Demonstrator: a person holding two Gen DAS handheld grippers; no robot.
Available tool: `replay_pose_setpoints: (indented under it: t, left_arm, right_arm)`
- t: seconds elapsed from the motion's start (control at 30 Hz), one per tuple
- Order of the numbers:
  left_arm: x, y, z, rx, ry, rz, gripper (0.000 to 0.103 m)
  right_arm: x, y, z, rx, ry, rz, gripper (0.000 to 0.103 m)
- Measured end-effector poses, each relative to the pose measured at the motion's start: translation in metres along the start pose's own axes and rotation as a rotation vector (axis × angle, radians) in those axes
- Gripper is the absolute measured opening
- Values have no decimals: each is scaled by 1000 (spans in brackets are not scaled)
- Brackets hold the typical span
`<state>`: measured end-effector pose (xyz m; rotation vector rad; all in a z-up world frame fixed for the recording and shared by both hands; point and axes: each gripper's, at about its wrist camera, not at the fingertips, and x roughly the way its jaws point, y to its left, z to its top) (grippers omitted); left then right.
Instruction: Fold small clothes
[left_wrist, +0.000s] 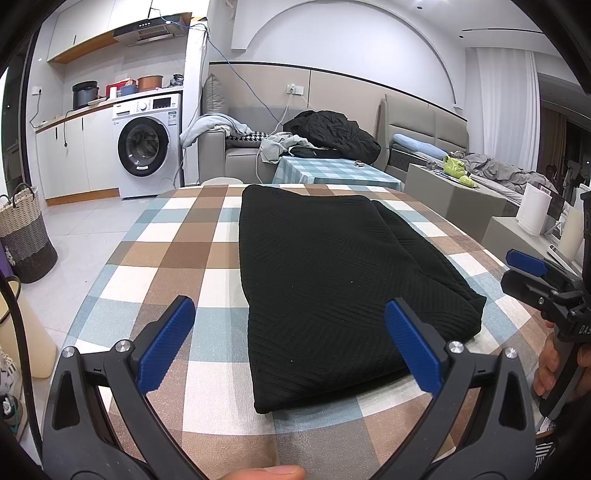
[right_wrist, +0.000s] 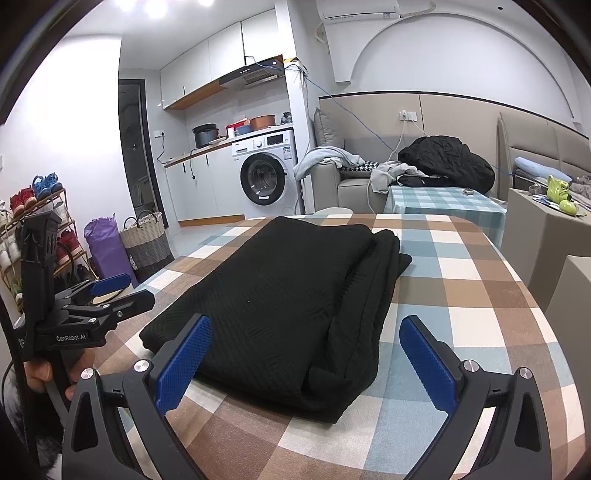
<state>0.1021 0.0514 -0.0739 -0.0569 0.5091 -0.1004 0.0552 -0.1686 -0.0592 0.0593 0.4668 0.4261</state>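
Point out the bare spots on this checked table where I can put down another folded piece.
Free cloth lies left of the black folded garment, out to the table's left edge, and right of it toward the right edge. The near strip is crowded: both grippers, jaws open, hover there.

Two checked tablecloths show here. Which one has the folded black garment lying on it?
The near brown, white and blue checked tablecloth, under both open claws, carries the folded black garment. The smaller teal and white checked cloth by the sofa holds no folded garment.
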Motion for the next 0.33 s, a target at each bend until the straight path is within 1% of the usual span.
replay_pose_setpoints:
  t: [0.33]
  left_arm:
    - [0,0,0,-1,0,0,102]
  right_arm:
    - [0,0,0,-1,1,0,103]
